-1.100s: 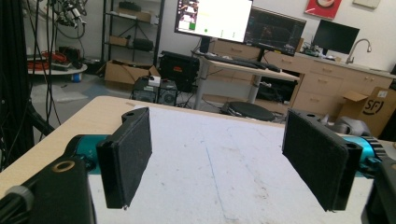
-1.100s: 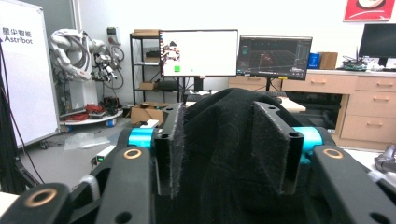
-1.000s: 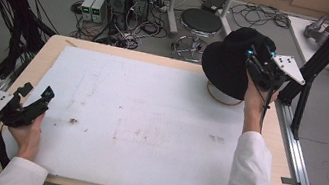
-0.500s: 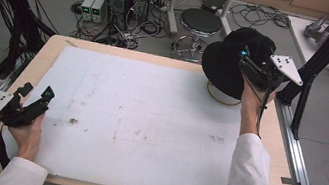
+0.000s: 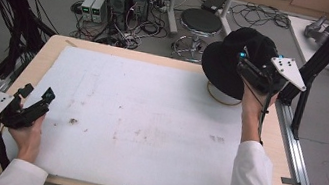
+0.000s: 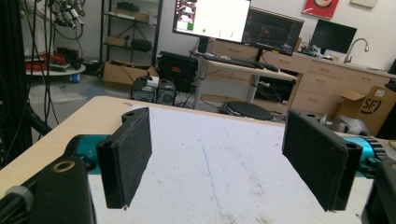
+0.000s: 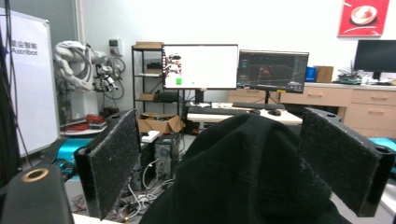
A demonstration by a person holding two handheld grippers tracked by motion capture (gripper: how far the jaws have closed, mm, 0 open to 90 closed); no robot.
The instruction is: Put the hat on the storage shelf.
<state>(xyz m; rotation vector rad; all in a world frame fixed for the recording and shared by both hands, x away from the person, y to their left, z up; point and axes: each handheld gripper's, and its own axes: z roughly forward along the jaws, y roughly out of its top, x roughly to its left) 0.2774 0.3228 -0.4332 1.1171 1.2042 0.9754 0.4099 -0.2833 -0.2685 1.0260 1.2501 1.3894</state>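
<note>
The right gripper [image 7: 243, 163] has just been opening; its pads [image 7: 114, 161] stand wide, clear of the black hat [image 7: 247, 172] rising between them. In the high view's upper right, the hat [image 5: 231, 58] sits at the table's [image 5: 51, 61] far edge. The left gripper [image 6: 219, 158], lower left, gapes empty over the bare white mat [image 5: 147, 120].

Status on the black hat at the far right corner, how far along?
Done: the black fabric hat sits on a round stand on the white-topped table. In hand: the right gripper has just been opening, pads clear of the hat. Left: backing away; the left gripper rests open.
</note>
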